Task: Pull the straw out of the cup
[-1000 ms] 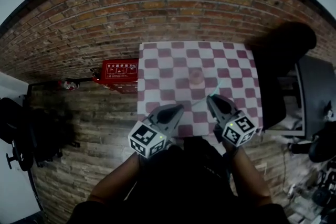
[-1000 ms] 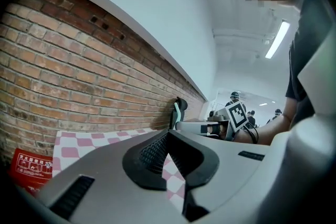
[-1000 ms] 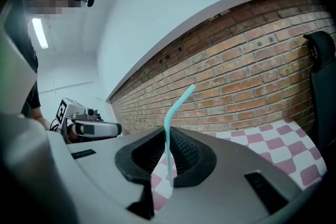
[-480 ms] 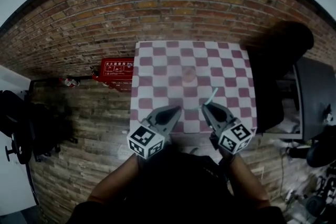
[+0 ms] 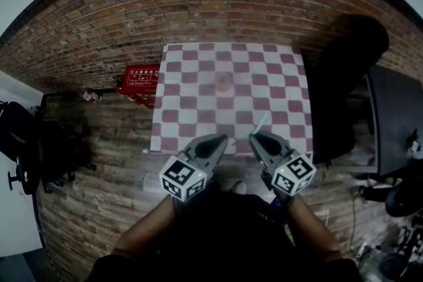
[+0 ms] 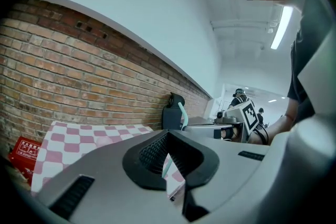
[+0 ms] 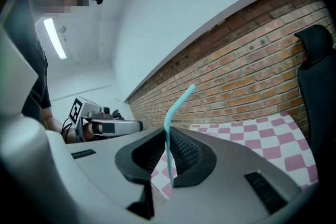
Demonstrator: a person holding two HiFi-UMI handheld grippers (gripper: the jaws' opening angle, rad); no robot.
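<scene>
1. The straw (image 7: 167, 138) is pinched upright between the pads of the right gripper (image 5: 258, 139), whose jaws are narrowed onto it. Its bent top leans out above them and its lower end shows just below.
2. It is held wholly clear of the cup (image 5: 223, 82). The cup is left standing alone near the middle of the table (image 5: 284, 76), well apart from both grippers.
3. The left gripper (image 5: 217, 141) is carried beside the right one, with its jaws drawn together at the tips. Nothing is seen gripped in it.
4. The straw is judged very light, thin and bendy. It would be flattened by a hard squeeze and allowed to swing or slip by a loose one.
5. It is best taken on the straight shaft below the bend, where it is gripped now, with gentle pressure.
6. Compared with a second earlier, both grippers have been drawn back toward the table's near edge, so the cup lies farther from them. The straw is kept in the same pinch, and the left jaws are unchanged.
</scene>
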